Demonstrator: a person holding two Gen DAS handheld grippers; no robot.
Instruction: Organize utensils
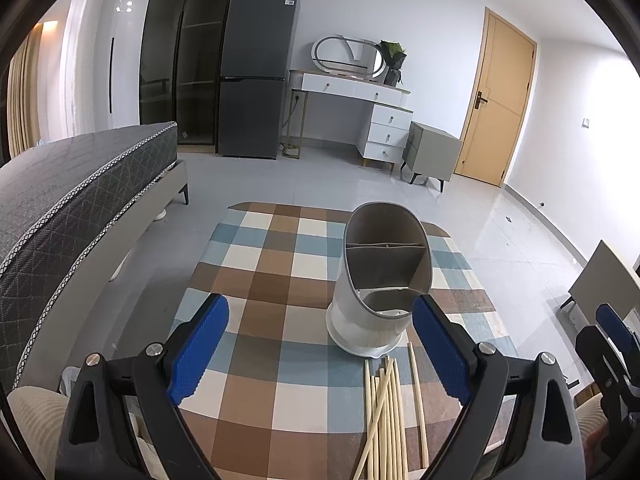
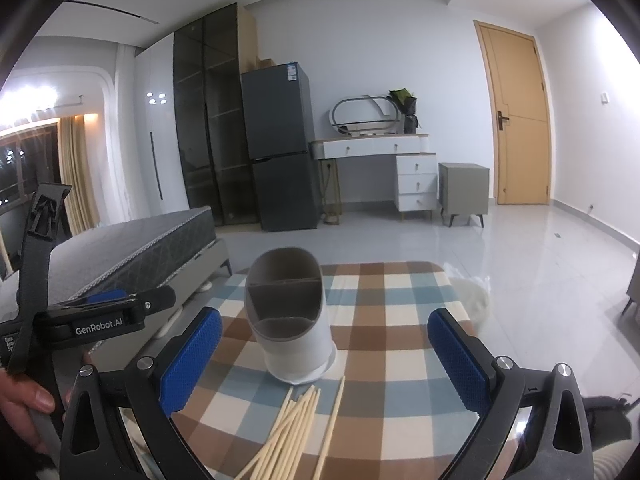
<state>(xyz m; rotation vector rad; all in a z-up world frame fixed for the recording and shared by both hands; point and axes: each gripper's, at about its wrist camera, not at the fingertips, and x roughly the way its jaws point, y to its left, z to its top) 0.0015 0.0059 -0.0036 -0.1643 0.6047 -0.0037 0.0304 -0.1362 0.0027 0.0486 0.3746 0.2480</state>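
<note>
A white utensil holder [image 1: 370,300] with grey divided compartments stands upright on the checked tablecloth [image 1: 272,280]; it also shows in the right wrist view [image 2: 294,332]. Several pale wooden chopsticks [image 1: 390,412] lie loose in front of it, also seen in the right wrist view [image 2: 296,428]. My left gripper [image 1: 320,340] is open and empty, above the cloth just left of the chopsticks. My right gripper [image 2: 324,352] is open and empty, above the chopsticks and facing the holder. The left gripper also shows at the left of the right wrist view [image 2: 108,312].
A grey bed [image 1: 72,208] stands left of the table. A fridge [image 1: 256,76], a white dresser [image 1: 360,104], a grey nightstand [image 1: 432,156] and a wooden door [image 1: 500,100] line the far wall. A white plastic bag [image 2: 474,296] lies by the table's right edge.
</note>
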